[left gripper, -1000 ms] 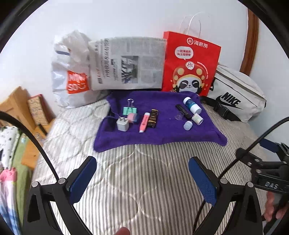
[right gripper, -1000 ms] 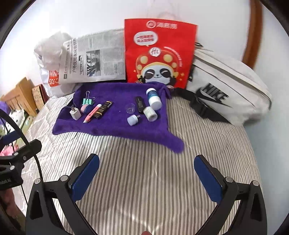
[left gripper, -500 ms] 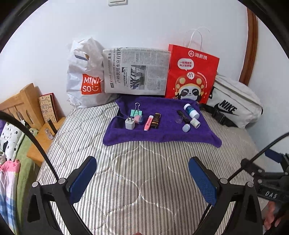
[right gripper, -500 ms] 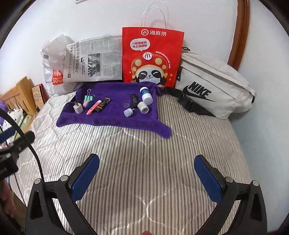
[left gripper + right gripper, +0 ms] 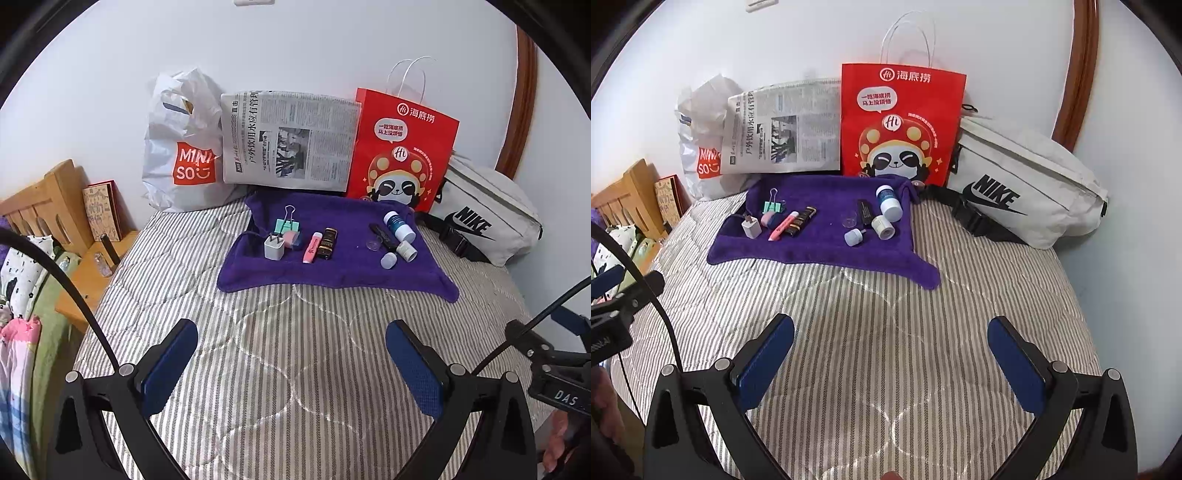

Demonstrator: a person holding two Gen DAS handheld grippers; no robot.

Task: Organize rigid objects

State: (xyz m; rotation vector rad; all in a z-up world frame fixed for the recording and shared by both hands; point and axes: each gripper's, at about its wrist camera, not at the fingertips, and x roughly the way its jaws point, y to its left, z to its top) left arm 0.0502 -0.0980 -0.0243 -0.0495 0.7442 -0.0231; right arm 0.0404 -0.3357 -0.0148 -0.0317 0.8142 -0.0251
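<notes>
Two grippers are in our hands, both hovering above a striped, quilted bedspread (image 5: 295,350), well short of the items. Left gripper (image 5: 291,363): black frame, blue textured pads (image 5: 168,369), fingers spread wide, nothing between them. Right gripper (image 5: 890,360): same build, also spread apart & empty.

Further back lies a purple towel (image 5: 340,273), plush & rumpled, one corner trailing to the right. The small rigid things sit on it in two clusters.

Left cluster: a white boxy charger plug (image 5: 274,248) w/ prongs up; a mint binder clip (image 5: 286,224) w/ wire handles just behind it; a pink eraser-like block (image 5: 291,236) beside the plug; a pink highlighter (image 5: 310,248) lying flat; a black tube w/ gold print (image 5: 328,243) next to it.

Right cluster: a black marker-like stick (image 5: 384,233); a white bottle w/ blue label (image 5: 398,225) on its side; a small clear cup (image 5: 373,244); a white round cap (image 5: 388,261); a short white jar (image 5: 406,251) tipped over.

Against the wall, left to right: a crinkly white plastic bag (image 5: 177,147), a folded newspaper (image 5: 288,142), a glossy red paper bag w/ panda print (image 5: 402,151), a pale fabric waist bag (image 5: 487,218) w/ black strap.
</notes>
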